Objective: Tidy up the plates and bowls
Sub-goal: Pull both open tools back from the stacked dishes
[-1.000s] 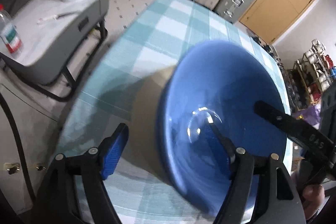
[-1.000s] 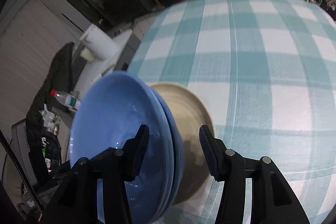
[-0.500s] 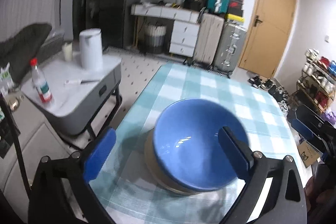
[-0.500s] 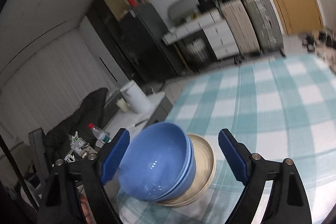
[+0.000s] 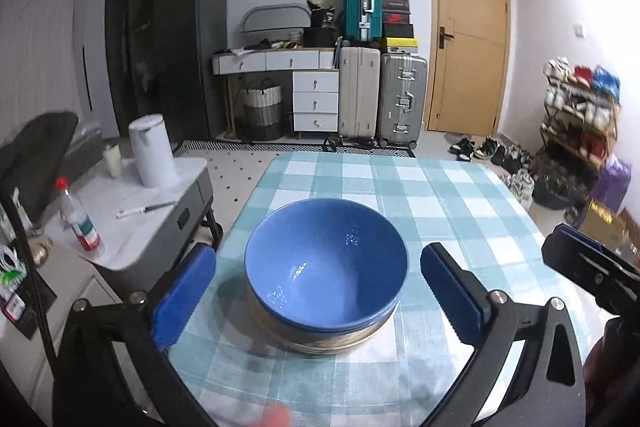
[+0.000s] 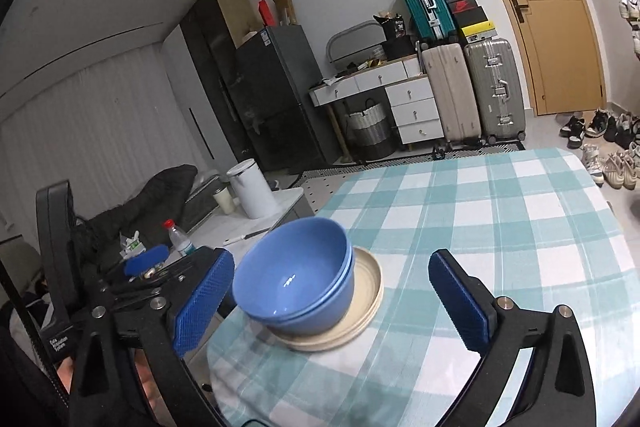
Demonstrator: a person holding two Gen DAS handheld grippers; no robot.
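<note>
Blue bowls (image 6: pixel 296 279) nested on beige plates (image 6: pixel 366 311) (checked tablecloth (image 6: pixel 500 227)); left gripper (image 5: pixel 316 291) and right gripper (image 6: pixel 332 303) opening, empty

A table draped in a teal-and-white checked cloth (image 5: pixel 440 195) fills the foreground. To its left stands a grey side table (image 5: pixel 160 215) holding a white kettle (image 5: pixel 151 151), a small cream cup (image 5: pixel 113 160), a red-capped plastic bottle (image 5: pixel 78 217) and a pen (image 5: pixel 144 207). Along the far wall stand a dark fridge (image 5: pixel 188 63), a white drawer unit (image 5: pixel 316 101), a beige suitcase (image 5: pixel 359 95), a silver suitcase (image 5: pixel 403 99), with a teal suitcase (image 5: pixel 363 9) on top. A wooden door (image 5: pixel 468 39) is at right, near a crowded shoe rack (image 5: pixel 580 111).
</note>
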